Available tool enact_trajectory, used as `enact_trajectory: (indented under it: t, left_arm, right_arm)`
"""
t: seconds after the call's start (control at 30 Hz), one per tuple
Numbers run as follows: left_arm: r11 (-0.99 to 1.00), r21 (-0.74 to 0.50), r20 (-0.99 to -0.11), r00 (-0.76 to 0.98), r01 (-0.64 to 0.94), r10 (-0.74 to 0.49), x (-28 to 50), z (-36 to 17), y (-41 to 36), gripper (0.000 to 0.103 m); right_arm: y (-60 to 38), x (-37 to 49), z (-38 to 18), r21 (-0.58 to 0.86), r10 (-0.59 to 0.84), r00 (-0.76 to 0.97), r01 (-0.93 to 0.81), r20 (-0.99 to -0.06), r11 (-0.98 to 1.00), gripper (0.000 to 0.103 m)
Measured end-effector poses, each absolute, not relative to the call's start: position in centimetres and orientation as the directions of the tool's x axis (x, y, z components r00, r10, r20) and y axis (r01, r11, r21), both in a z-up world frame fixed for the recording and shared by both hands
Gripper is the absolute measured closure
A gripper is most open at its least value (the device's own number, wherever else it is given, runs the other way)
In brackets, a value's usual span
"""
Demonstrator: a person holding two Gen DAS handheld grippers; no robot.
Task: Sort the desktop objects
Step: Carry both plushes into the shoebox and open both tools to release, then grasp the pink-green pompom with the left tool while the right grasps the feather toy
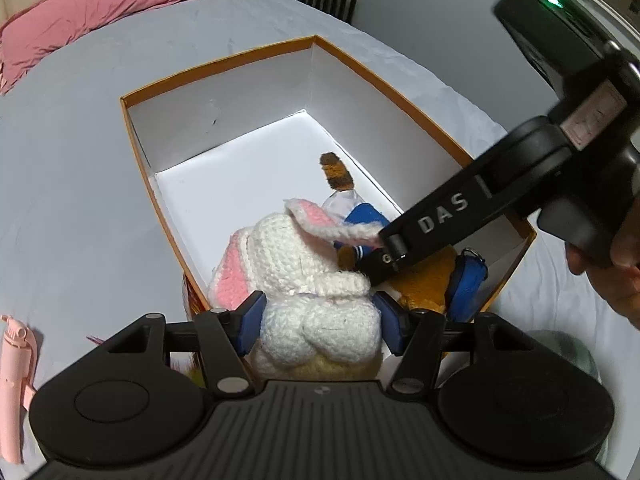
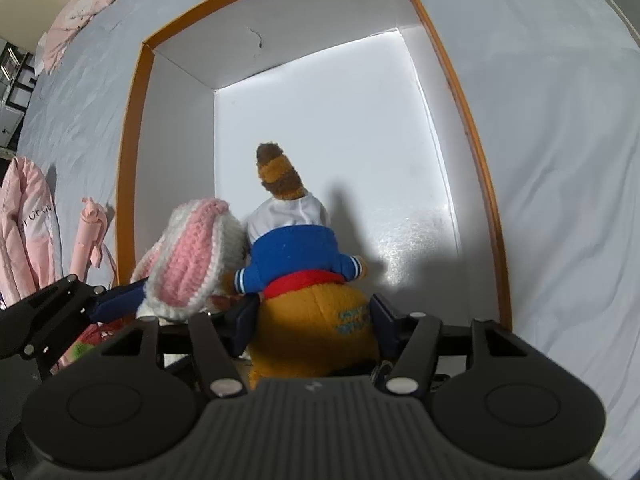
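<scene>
My left gripper [image 1: 320, 320] is shut on a white and pink crocheted bunny [image 1: 316, 280] and holds it over the near end of an open orange box [image 1: 224, 60] with a white inside. My right gripper [image 2: 312, 320] is shut on an orange plush animal [image 2: 316, 320] in a blue and white top, over the same box [image 2: 132, 128]. The bunny's pink ear [image 2: 188, 256] shows at the left of the right wrist view. The plush's striped tail [image 1: 336, 172] and blue top show behind the bunny in the left wrist view. The right gripper's body [image 1: 460, 212] crosses that view.
The box lies on a bed with a pale blue sheet [image 1: 72, 168]. A pink pillow [image 1: 80, 12] lies at the bed's head. A pink handheld object [image 1: 16, 368] lies on the sheet left of the box, also seen in the right wrist view [image 2: 86, 236].
</scene>
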State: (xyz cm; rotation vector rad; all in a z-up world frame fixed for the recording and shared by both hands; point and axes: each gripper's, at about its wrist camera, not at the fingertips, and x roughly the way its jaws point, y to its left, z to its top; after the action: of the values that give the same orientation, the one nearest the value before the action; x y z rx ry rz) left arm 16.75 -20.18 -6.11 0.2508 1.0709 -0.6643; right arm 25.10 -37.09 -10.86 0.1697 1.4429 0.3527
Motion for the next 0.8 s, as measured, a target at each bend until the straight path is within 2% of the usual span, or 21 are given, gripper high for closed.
enact_trajectory:
  t: [0.2,0.3,0.5,0.57,0.67,0.8]
  left_arm:
    - [0.759,-0.113,-0.875,0.298,0.641,-0.382,16.5,-6.6,-20.6,0.031]
    - [0.757,-0.14,-0.868,0.289,0.638,-0.404,16.5,-6.5,-20.3,0.032]
    - [0.755,-0.186,-0.863,0.262,0.629,-0.431,16.2,-5.9,-19.3,0.05]
    - [0.756,-0.206,-0.851,0.267,0.621,-0.452,15.7,-5.2,-18.5,0.05]
    - [0.763,-0.219,-0.825,0.302,0.608,-0.477,15.0,-3.8,-16.9,0.05]
    - [0.789,-0.234,-0.791,0.36,0.568,-0.494,14.4,-1.5,-14.1,0.05]
  right_arm:
    - [-35.2,25.4,-11.6,0.238,0.253,0.053,-0.202,-0.966,0.95,0.031]
    - [-34.5,25.3,-11.9,0.186,0.202,0.042,-0.244,-0.978,0.952,0.031]
    - [-34.3,25.0,-11.8,0.182,0.197,0.029,-0.272,-0.98,0.945,0.031]
    - [-34.4,24.9,-11.5,0.188,0.204,0.029,-0.279,-0.978,0.942,0.034]
    - [-34.5,24.7,-11.7,0.212,0.227,0.02,-0.293,-0.974,0.932,0.049]
    - [-34.1,23.9,-13.4,0.225,0.235,-0.004,-0.299,-0.972,0.927,0.049]
